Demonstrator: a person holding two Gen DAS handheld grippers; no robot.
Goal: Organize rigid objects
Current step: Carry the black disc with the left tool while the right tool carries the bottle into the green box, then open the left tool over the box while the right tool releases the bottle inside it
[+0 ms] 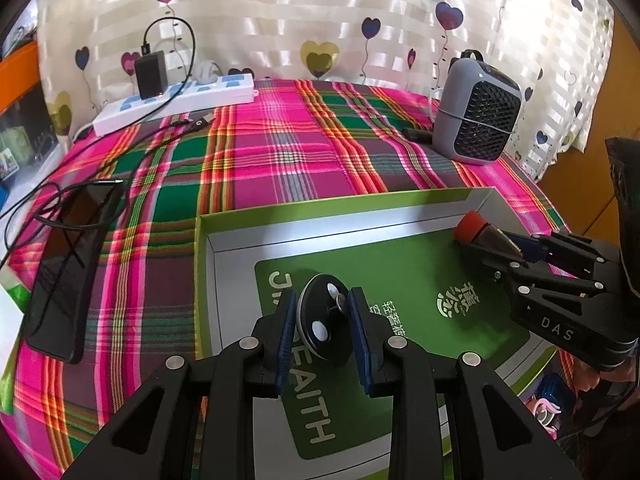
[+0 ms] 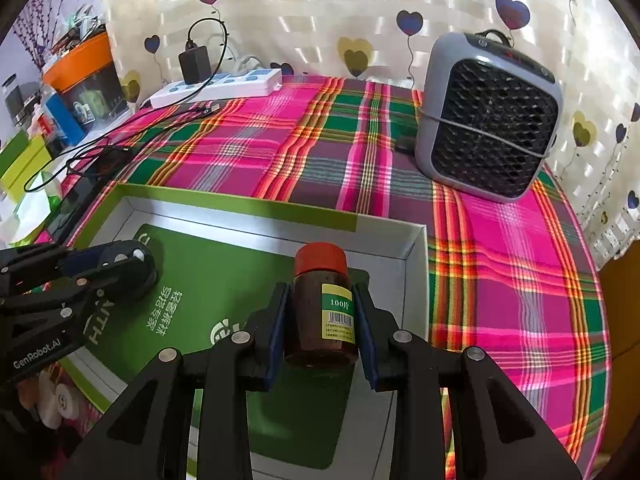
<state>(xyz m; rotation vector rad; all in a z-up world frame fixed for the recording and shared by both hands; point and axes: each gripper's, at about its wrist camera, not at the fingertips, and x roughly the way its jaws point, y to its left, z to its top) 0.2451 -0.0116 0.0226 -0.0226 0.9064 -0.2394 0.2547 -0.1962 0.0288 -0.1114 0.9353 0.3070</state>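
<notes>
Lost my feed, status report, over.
Left gripper shut on black round disc. Right gripper shut on red-capped brown bottle. Green box below, unobstructed.

Bright daylight glows through the curtain (image 1: 304,8); glare streaks the box (image 1: 240,236) wall; fisheye bends and darkens the corners.

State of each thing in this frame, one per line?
Left gripper: shut on black disc.
Right gripper: shut on brown bottle, red cap on.
Green box: open, lying on the plaid cloth.
Phone: screen dark.
Charger: plugged into power strip.
</notes>
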